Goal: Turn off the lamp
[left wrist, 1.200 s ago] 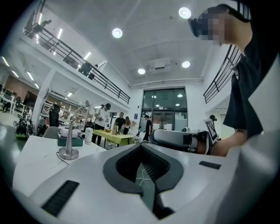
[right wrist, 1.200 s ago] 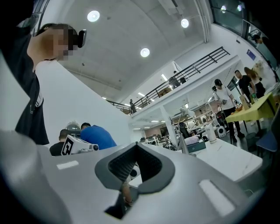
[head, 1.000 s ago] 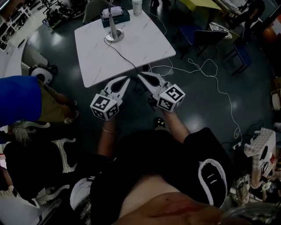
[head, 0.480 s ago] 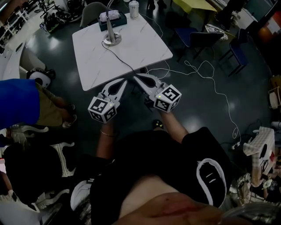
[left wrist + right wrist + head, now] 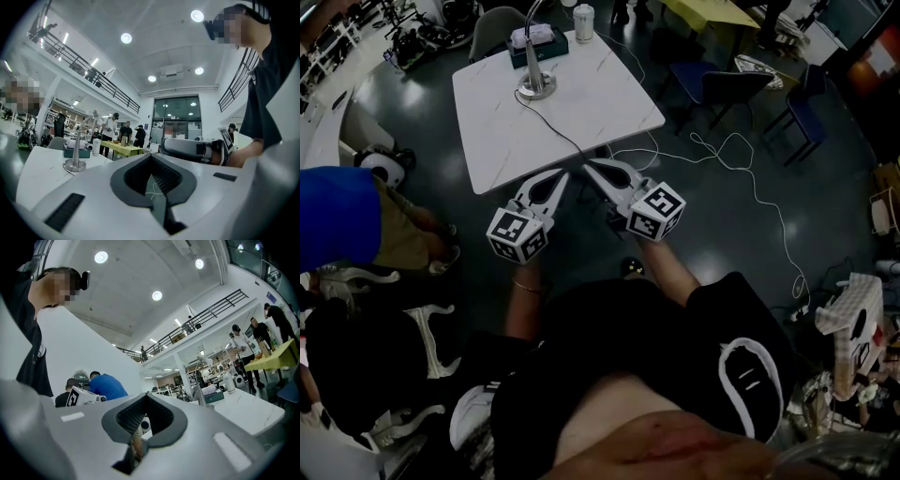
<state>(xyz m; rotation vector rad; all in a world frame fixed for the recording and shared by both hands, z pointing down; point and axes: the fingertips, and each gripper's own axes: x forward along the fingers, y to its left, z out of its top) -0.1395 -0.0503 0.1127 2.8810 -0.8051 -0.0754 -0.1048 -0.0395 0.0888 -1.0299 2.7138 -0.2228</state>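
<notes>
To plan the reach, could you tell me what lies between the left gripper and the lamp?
In the head view, only bare table crossed by the lamp's cord.

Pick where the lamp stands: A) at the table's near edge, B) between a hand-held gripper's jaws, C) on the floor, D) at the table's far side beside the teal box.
D: the lamp stands on the table at its far side, with its base right by the teal box.
</notes>
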